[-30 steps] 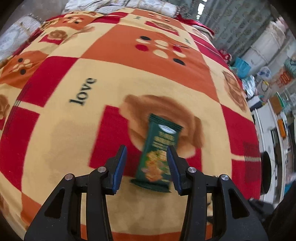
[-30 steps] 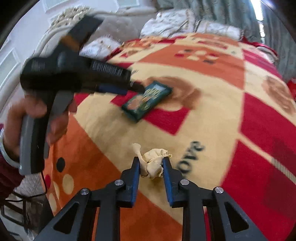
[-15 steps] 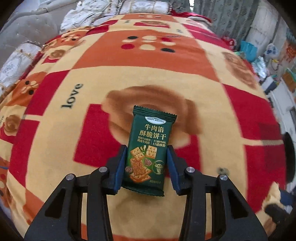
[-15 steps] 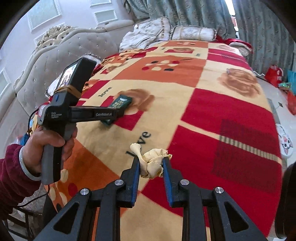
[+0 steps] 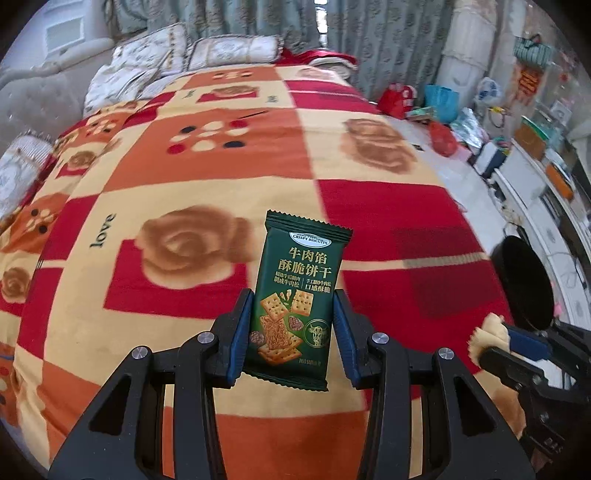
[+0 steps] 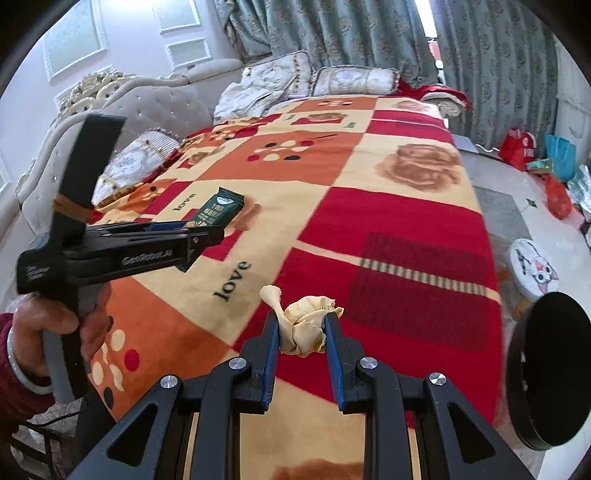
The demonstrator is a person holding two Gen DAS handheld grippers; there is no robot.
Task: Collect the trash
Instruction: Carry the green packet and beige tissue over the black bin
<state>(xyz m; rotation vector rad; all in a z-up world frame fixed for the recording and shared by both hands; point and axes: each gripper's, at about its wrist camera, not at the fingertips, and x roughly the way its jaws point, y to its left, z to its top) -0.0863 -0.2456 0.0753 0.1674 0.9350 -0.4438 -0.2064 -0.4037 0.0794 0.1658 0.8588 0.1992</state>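
Observation:
My left gripper is shut on a dark green biscuit wrapper and holds it upright above the bed blanket. The wrapper also shows in the right wrist view, sticking out of the left gripper. My right gripper is shut on a crumpled beige tissue, lifted above the blanket. The right gripper with the tissue shows at the lower right of the left wrist view. A black round bin stands beside the bed on the right and also shows in the left wrist view.
Pillows and a tufted headboard lie at the far end of the bed. Curtains hang behind. Bags and clutter sit on the floor to the right. A round cat-face stool stands near the bin.
My left gripper closed on the green wrapper and lifted it off the blanket. My right gripper carried the tissue rightward, towards the bed's edge and the black bin.

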